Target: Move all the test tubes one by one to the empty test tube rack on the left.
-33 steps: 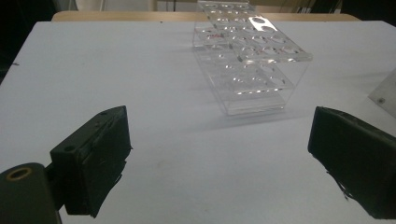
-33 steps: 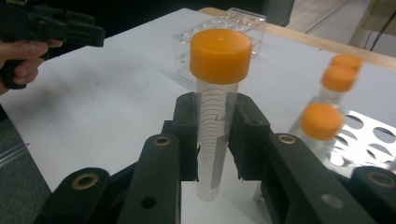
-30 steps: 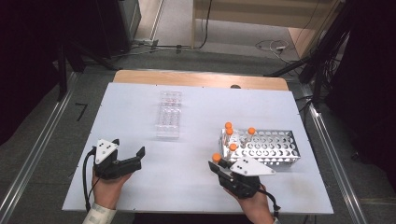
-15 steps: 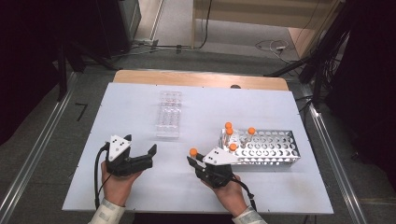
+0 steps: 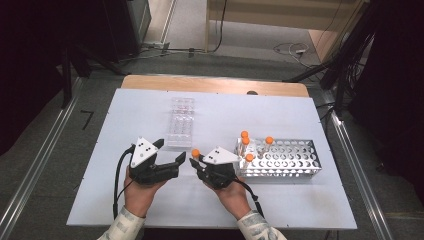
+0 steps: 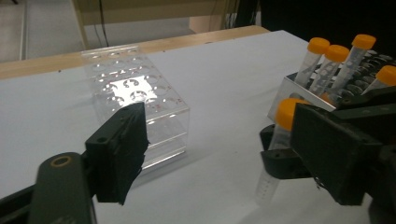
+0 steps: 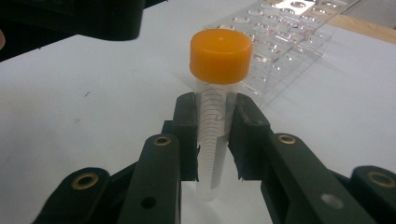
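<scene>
My right gripper (image 5: 196, 162) is clamped on an orange-capped tube (image 7: 215, 100); in the right gripper view both black pads press the clear graduated body just under the cap, and the tube stands upright between them, its tip above the white table (image 5: 280, 210). In the high view that cap (image 5: 195, 153) sits near the middle of the table, toward the near edge, just left of the metal rack (image 5: 300, 165).

My left gripper (image 5: 170, 157) is just to the left of it, jaws pointing right toward the tube. Its jaws have just been closing but stand apart with nothing between them; in the left gripper view I see only one of its pads (image 6: 122, 144), with the tube (image 6: 275, 154) and the right gripper off to the right, not touching.

The metal rack holds four more orange-capped tubes (image 5: 244, 135) clustered at its left end. The clear plastic rack (image 5: 181, 122) lies farther back, left of centre, empty wells facing up, well apart from the metal one.
</scene>
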`<action>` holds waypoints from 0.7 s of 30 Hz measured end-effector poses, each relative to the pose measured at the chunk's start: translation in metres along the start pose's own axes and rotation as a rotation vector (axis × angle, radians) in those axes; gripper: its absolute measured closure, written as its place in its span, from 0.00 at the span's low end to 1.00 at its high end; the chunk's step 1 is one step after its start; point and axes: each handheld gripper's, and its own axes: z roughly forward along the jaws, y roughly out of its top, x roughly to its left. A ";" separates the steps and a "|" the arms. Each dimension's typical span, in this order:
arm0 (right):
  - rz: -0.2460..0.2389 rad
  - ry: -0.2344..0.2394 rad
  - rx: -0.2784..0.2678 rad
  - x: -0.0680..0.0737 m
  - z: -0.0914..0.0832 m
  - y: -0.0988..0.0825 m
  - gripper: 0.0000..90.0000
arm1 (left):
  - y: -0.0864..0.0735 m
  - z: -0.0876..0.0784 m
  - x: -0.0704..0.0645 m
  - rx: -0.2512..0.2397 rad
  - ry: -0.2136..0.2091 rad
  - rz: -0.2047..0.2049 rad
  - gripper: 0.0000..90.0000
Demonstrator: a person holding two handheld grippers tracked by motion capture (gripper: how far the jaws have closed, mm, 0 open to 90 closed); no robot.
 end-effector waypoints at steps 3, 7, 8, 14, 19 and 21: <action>0.000 0.007 -0.001 0.002 0.005 0.003 0.79 | 0.001 0.004 -0.001 0.005 -0.050 -0.009 0.31; -0.001 0.013 0.003 0.003 0.010 0.005 0.79 | 0.002 0.009 -0.005 0.007 -0.082 0.006 0.39; -0.001 0.017 0.002 0.003 0.011 0.006 0.79 | 0.002 0.010 -0.005 0.012 -0.086 0.016 0.42; -0.004 0.031 -0.014 0.007 0.010 0.012 0.79 | 0.005 0.015 -0.009 0.005 -0.118 0.033 0.63; -0.001 0.030 -0.018 0.006 0.008 0.013 0.79 | 0.004 0.022 -0.008 0.025 -0.151 0.027 0.72; 0.000 0.027 -0.016 0.005 0.008 0.013 0.79 | 0.004 0.023 -0.009 0.027 -0.155 0.024 0.76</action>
